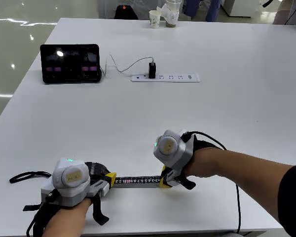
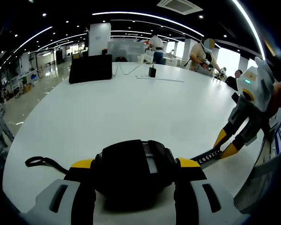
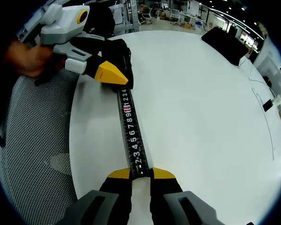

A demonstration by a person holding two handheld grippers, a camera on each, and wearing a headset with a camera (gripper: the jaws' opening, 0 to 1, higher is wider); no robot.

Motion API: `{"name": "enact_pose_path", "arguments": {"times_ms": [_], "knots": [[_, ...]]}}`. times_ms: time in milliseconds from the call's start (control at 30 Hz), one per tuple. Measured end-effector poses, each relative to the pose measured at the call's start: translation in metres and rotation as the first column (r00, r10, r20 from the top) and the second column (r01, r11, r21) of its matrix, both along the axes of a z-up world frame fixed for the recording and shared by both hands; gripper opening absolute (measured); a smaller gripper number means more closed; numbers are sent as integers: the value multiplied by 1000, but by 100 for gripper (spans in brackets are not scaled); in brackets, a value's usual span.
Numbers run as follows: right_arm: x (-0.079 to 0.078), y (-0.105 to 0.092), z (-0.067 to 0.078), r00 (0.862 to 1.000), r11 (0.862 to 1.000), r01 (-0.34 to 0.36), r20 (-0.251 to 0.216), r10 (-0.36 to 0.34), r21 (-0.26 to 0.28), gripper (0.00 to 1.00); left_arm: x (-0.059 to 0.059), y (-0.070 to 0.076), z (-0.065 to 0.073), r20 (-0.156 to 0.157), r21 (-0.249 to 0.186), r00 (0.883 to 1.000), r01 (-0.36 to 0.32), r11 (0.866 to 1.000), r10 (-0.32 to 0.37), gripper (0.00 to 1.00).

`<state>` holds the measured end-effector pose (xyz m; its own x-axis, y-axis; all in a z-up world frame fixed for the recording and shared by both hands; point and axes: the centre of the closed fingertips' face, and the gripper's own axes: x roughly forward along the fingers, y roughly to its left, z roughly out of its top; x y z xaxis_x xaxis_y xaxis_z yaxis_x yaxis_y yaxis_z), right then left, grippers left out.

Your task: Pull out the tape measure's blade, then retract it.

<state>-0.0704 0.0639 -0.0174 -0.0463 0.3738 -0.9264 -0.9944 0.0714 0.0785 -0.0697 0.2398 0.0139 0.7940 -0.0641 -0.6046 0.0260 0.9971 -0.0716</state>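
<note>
White workbench [image 1: 237, 103], broad and matte, in an open hall with ceiling strip lights.

Item 1: tape measure [image 2: 131, 165]. Black case, at the near edge of the bench on the person's left side. Blade [image 3: 129, 123] is drawn out part-way. Its long axis runs left to right along the near edge, from the case toward the person's right. The printed face is up and the low numerals lie at the free end.

Item 2: left gripper [image 1: 108, 178]. Yellow-tipped jaws are clamped on either side of the case, and the blade leaves past them.

Item 3: right gripper [image 3: 140, 175]. Jaws are closed together on the free end of the blade, pinching it at the tip. It stands well apart from the left gripper, with the blade spanning the gap.

Item 4: black strap loop [image 1: 25, 176], flat on the bench just left of the left gripper.

Item 5: dark tablet [image 1: 70, 63], propped upright and screen lit, toward the far left and well apart from the blade.

Item 6: white power strip [image 1: 166, 77], to the right of the tablet, with a black plug [image 1: 152, 69] in it and a thin cable trailing left.

Item 7: paper cups [image 1: 163, 17], at the far edge.

Item 8: mesh chair seat [image 3: 35, 154], below the near edge of the bench.
</note>
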Motion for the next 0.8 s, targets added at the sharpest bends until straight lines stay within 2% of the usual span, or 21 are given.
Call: {"name": "enact_pose_path", "arguments": {"times_ms": [567,800], "knots": [[0,6,0,1000,1000,12,-2,-12,4,11,0,1,0,1,-2,1000,0,1000,0,63],[-1,11,1,1000,1000,14,2,-14,22,11,0,0,0,0,-1,1000,1,1000,-1,63]]}}
